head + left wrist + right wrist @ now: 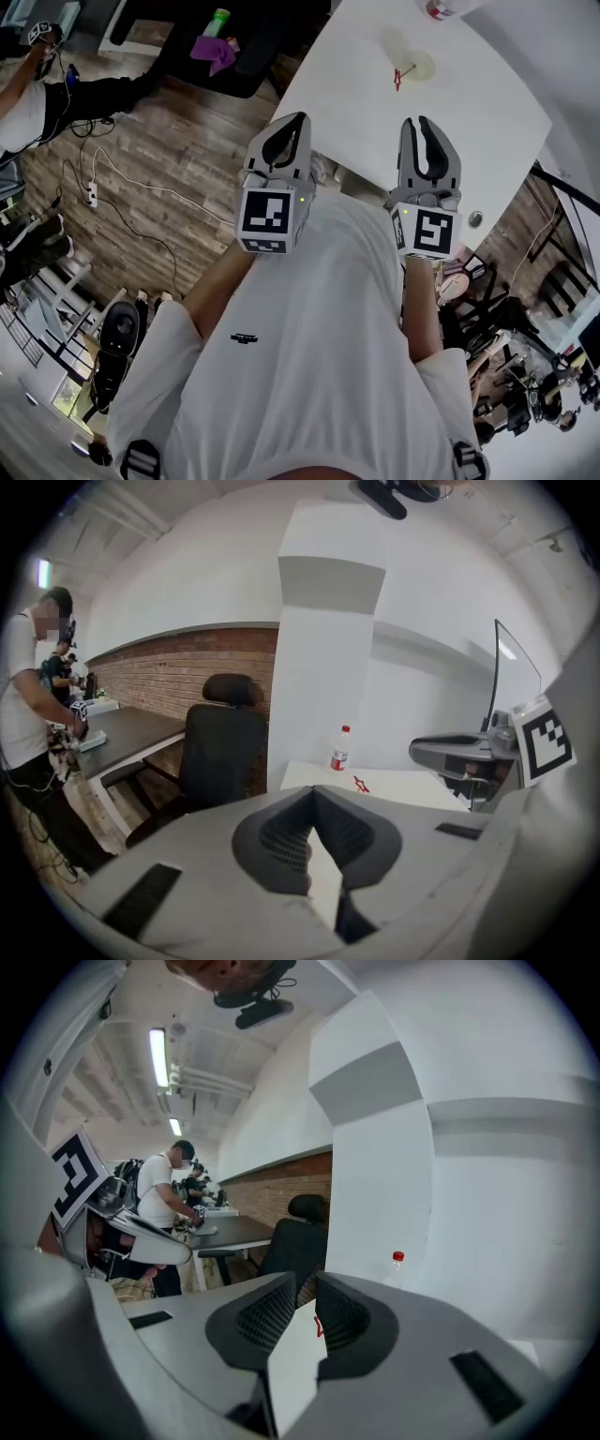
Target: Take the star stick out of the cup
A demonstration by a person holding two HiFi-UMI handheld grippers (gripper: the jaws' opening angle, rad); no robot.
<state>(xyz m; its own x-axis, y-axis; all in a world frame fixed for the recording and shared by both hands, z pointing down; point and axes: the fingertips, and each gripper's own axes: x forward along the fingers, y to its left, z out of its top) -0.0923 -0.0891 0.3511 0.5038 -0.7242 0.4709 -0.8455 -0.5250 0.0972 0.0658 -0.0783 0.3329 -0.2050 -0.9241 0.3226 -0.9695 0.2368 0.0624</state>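
Observation:
A red star stick (398, 77) lies flat on the white table (469, 122), beside a pale round shape (419, 64) that may be the cup. Both grippers hang at the table's near edge, well short of the stick. The left gripper (302, 117) is shut, its tips touching with nothing between them. On the right gripper (418, 120) a narrow gap shows between the tips, and it holds nothing. From the left gripper view the stick (361, 784) appears far ahead on the table. A red bit of the stick (319, 1326) shows past the right gripper's (305, 1281) jaws.
A plastic bottle with a red cap (339, 749) stands at the table's far end, in front of a white pillar (323, 667). A black office chair (220, 742) sits left of the table. Cables (122, 187) trail over the wood floor, and people work at a dark desk (230, 1232).

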